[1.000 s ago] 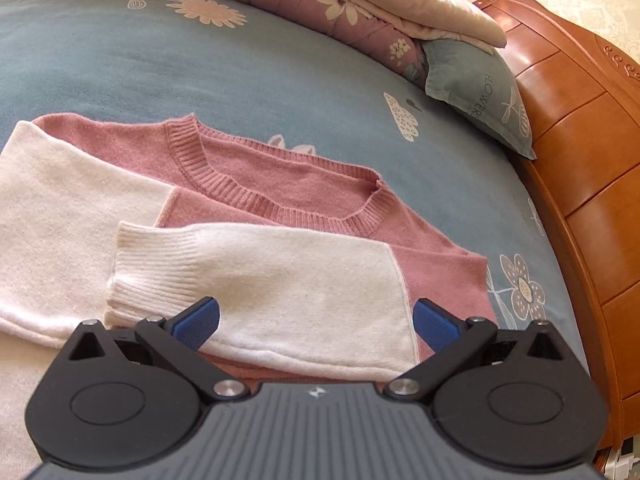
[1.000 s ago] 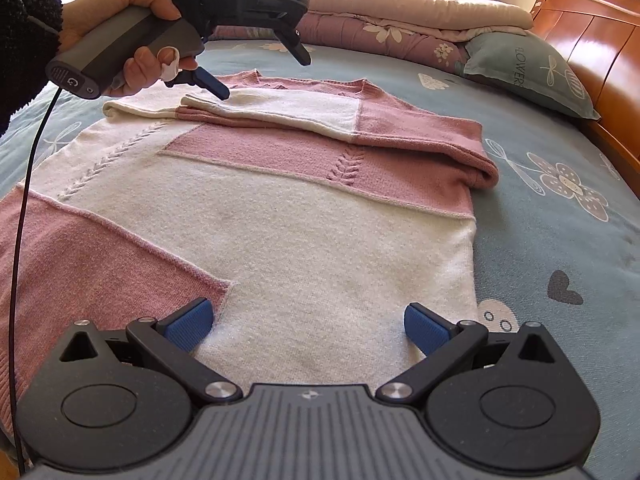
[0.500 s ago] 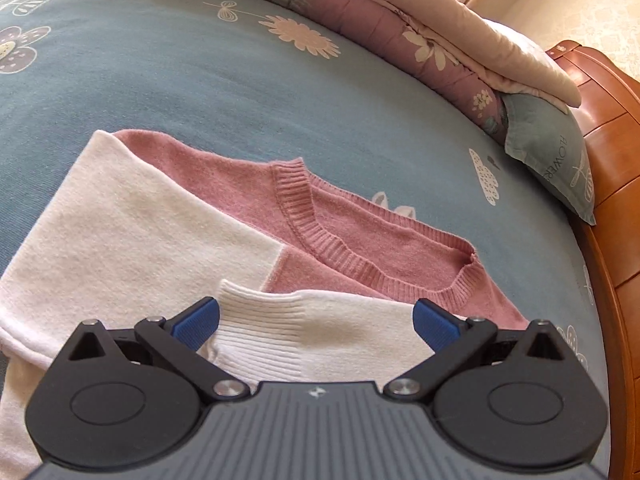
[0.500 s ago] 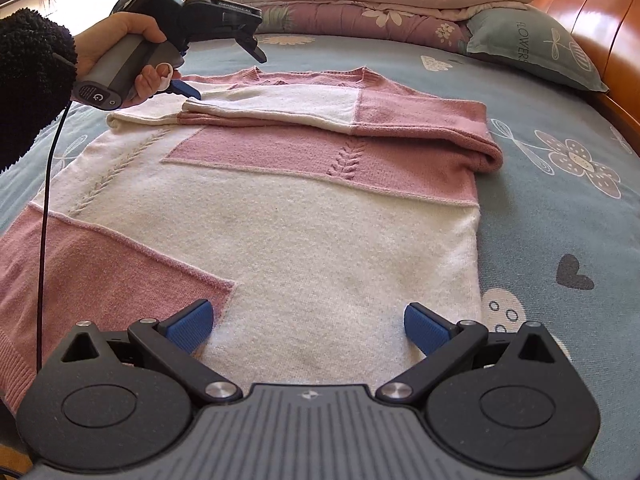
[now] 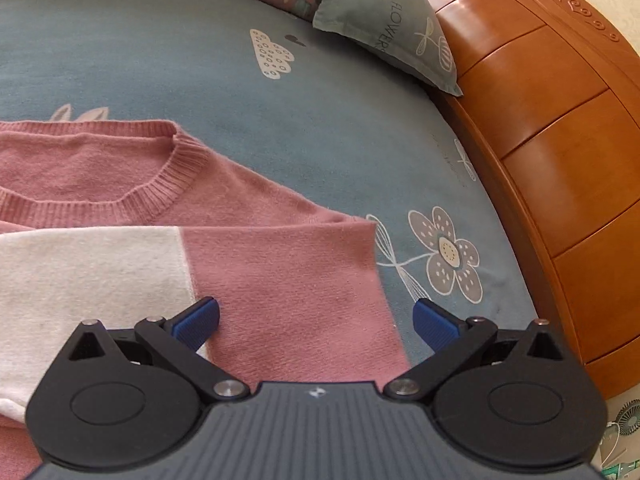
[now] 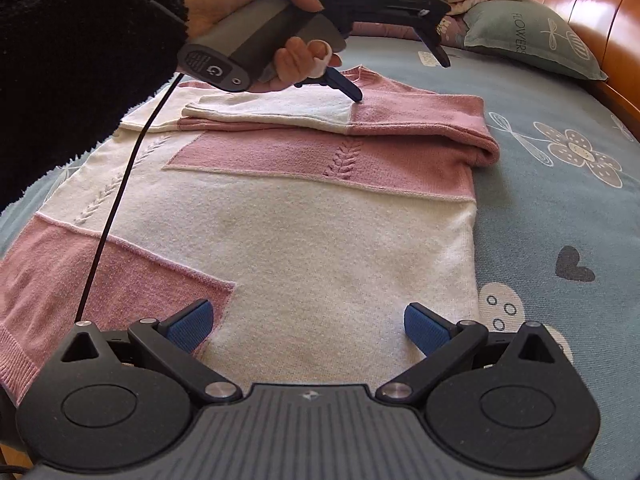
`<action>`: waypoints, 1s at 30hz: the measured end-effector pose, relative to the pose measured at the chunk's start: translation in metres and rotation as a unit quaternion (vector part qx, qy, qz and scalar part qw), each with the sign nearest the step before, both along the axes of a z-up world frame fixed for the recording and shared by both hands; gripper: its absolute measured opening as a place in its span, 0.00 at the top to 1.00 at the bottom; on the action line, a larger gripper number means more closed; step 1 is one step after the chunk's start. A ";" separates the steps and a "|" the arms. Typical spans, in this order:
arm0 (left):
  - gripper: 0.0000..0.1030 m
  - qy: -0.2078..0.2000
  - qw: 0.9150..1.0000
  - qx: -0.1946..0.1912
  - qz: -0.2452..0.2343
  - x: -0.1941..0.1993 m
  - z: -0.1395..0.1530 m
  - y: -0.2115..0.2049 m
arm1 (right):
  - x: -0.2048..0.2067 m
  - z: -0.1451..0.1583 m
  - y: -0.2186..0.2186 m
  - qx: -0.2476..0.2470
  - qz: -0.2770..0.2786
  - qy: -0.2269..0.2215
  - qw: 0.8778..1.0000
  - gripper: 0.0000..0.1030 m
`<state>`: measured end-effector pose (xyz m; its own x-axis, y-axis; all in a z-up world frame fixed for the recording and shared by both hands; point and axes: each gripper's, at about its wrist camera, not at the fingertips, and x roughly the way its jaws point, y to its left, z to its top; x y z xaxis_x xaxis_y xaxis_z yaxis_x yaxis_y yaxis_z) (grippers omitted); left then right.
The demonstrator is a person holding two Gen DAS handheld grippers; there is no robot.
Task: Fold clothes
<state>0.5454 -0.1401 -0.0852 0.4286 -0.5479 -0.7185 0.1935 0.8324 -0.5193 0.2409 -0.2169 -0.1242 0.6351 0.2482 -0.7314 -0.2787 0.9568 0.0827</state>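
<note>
With both sleeves already laid across the chest, the bottom-up fold is judged to be the step in hand. Right claw [image 6: 306, 326] is spread wide and empty, held low over the hem of the sweater [image 6: 320, 240] at the near edge of the bed [image 6: 560, 208]. The hem should be pinched through both layers, near its right corner, and lifted evenly so the white panel is not dragged or creased. Further up, the folded sleeve [image 6: 280, 110] lies flat across the chest. Left claw [image 5: 316, 320] is also released, nothing gripped; one blue fingertip [image 6: 348, 88] is seen just above or touching the sleeve, contact cannot be told. Sleeves are best pinned there while the hem is carried toward the collar [image 5: 160, 184]. Pillow [image 6: 528, 36] and headboard [image 5: 560, 140] are at the far edge, well apart.
</note>
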 end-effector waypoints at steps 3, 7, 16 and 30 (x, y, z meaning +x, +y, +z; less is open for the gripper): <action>0.01 -0.010 1.000 0.019 0.004 0.000 -0.003 -0.007 | 0.000 0.001 -0.002 0.002 0.000 0.001 1.000 0.00; 0.01 -0.022 1.000 -0.001 0.013 0.001 0.006 -0.003 | -0.001 0.003 -0.003 0.010 0.001 -0.002 1.000 0.00; 0.01 -0.007 1.000 0.030 0.002 -0.003 0.008 -0.009 | 0.000 0.002 -0.005 0.008 -0.006 -0.001 1.000 0.00; 0.01 -0.071 0.994 0.079 0.012 -0.120 0.129 0.072 | 0.008 0.003 -0.020 0.032 -0.042 -0.003 0.999 0.00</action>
